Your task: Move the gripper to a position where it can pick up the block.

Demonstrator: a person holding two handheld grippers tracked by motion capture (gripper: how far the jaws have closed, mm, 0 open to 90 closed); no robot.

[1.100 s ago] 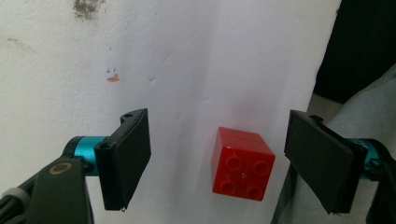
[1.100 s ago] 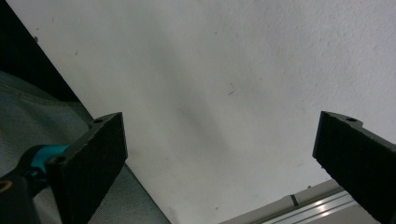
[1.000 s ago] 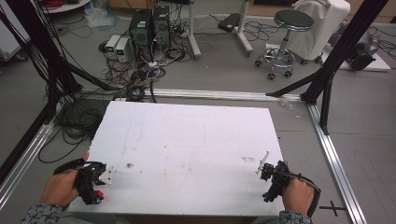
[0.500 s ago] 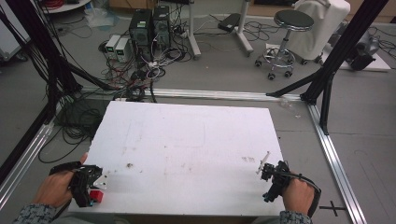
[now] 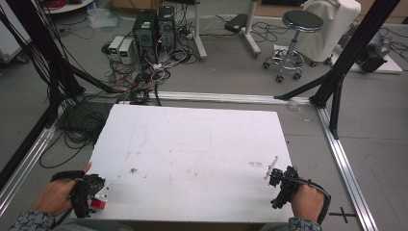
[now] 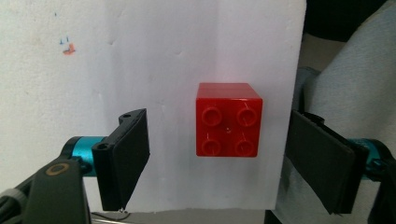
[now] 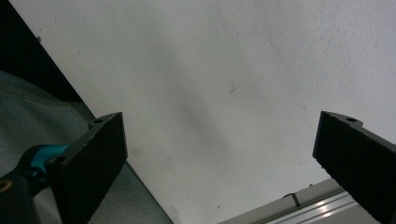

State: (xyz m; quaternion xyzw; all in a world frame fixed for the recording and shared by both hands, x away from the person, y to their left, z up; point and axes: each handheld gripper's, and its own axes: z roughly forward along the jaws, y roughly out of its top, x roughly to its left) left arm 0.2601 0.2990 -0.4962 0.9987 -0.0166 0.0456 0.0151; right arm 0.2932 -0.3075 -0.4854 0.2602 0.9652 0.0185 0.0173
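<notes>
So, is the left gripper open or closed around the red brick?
Open. In the left gripper view the left gripper has its jaws wide apart, and the red brick sits on the white table between them, untouched on both sides.

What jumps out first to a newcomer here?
The red brick stands out against the bare white table: it sits studs-up near the near left corner, between the open jaws of the left tool, untouched. The right tool is also open, at the near right edge with nothing between its jaws.
</notes>
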